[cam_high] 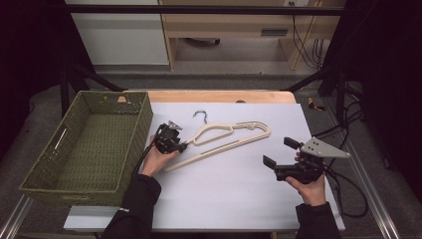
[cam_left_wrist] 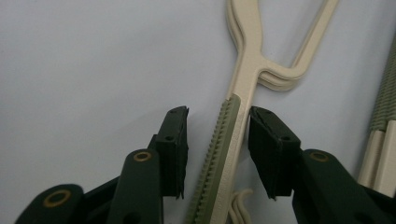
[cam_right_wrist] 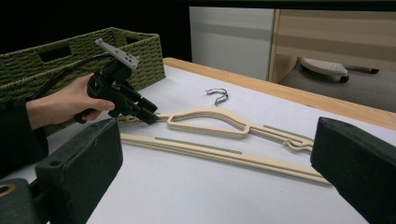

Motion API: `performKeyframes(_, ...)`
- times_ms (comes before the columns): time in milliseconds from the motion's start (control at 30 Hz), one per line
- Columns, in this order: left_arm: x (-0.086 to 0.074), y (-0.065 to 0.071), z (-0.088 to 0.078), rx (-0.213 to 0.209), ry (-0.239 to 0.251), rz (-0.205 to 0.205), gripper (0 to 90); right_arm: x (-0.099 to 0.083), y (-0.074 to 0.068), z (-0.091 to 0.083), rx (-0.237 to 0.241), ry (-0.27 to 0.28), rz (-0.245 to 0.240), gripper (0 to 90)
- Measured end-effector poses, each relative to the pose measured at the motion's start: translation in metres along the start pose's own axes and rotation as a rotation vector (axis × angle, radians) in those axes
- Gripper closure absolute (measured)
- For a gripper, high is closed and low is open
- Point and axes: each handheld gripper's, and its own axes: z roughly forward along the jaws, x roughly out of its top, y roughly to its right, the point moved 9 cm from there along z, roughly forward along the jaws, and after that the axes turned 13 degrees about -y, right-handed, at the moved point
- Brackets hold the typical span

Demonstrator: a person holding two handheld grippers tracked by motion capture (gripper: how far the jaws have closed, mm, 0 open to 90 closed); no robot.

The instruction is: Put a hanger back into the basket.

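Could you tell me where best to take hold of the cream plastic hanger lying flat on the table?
Grip the cream plastic hanger at its shoulder arm with the ribbed green strip, coming from above: the arm is narrow and lies flat. The left claw already straddles it there, pads not yet pressing.

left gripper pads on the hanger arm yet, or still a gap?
Apart on one side at least. The left gripper view shows the hanger between the left gripper jaws, with table visible between it and one pad; the other looks nearly on it.
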Motion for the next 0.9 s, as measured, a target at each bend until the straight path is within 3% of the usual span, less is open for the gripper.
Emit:
performKeyframes(100,-0.001,0.001,-0.001,-0.004,-0.009,0.014,68.9,0.0,0.0,0.0,0.0,-0.001,-0.001,2.8)
performKeyframes(333,-0.003,0.005,-0.006,-0.005,-0.036,0.065,72.6,-0.001,0.0,0.001,0.0,-0.006,-0.002,2.8)
performKeyframes(433,-0.004,0.006,-0.01,0.017,-0.041,0.089,74.8,-0.001,0.0,0.001,0.0,-0.007,-0.001,2.8)
performKeyframes(500,-0.005,0.009,-0.014,-0.002,-0.05,0.095,78.0,-0.001,0.0,0.002,-0.001,-0.008,-0.004,2.8)
performKeyframes(567,-0.004,0.009,-0.017,0.015,-0.043,0.069,78.9,-0.001,-0.001,0.002,-0.001,-0.01,-0.003,2.8)
performKeyframes(667,-0.005,0.011,-0.023,-0.008,-0.041,0.067,79.2,-0.002,-0.001,0.003,0.001,-0.015,-0.003,2.8)
performKeyframes(900,-0.004,0.023,-0.04,0.006,0.007,0.07,79.4,-0.003,-0.003,0.005,0.011,-0.021,-0.002,3.7)
